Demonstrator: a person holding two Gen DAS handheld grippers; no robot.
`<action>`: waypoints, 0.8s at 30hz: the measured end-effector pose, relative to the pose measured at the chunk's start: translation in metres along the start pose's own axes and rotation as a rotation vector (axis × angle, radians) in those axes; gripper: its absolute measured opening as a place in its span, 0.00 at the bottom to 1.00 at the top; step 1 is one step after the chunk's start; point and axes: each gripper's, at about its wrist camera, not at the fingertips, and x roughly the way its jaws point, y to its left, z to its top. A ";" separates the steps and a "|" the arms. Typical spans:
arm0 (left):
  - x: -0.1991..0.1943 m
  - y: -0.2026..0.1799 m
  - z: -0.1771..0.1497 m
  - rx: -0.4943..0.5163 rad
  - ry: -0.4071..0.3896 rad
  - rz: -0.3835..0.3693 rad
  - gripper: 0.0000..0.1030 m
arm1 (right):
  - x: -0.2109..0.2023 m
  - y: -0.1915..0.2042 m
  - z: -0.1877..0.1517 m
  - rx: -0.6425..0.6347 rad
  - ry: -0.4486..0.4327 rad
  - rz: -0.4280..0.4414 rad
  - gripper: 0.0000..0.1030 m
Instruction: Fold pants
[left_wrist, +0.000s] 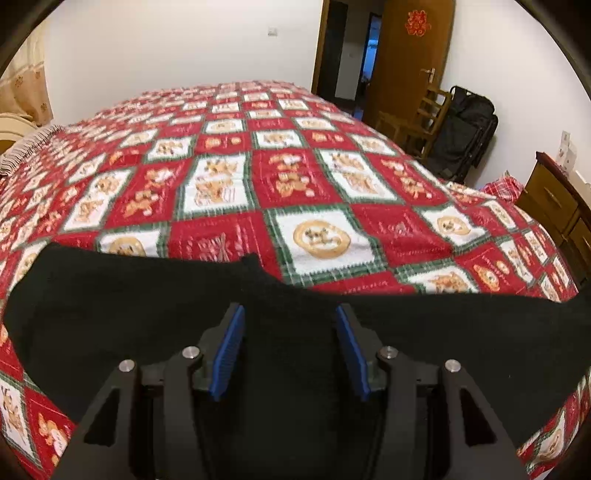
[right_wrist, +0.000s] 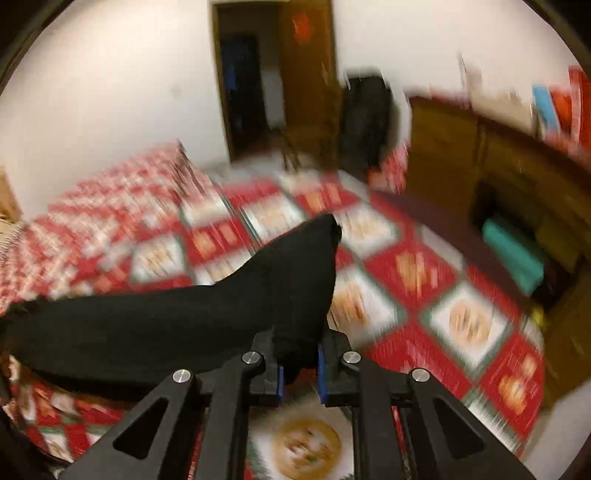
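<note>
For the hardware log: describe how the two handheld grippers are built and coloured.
Both match. The left gripper and right gripper have matte black frames with triangular cut-outs, round silver pivot pins on the linkages, and ribbed blue pads lining the inner finger faces. No cables, markings or sleeves are visible.

White walls; open wooden door; wooden dresser beside bed.

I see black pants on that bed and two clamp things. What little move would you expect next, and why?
Probably the right hand-held gripper carries its pinched end of the black pants across toward the part lying flat. That end is lifted off the red patterned bedspread. The left hand-held gripper hangs open over flat cloth, holding nothing, so it may press down to steady the fold.
</note>
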 end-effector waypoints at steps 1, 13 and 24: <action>0.002 -0.001 -0.002 0.004 0.011 0.000 0.52 | 0.009 -0.003 -0.005 0.014 0.025 0.007 0.12; 0.000 -0.031 -0.009 0.115 0.021 -0.045 0.52 | 0.005 -0.024 -0.007 0.232 0.003 0.164 0.58; 0.009 -0.031 -0.018 0.134 0.048 0.006 0.52 | 0.037 -0.065 0.030 0.296 0.013 0.208 0.58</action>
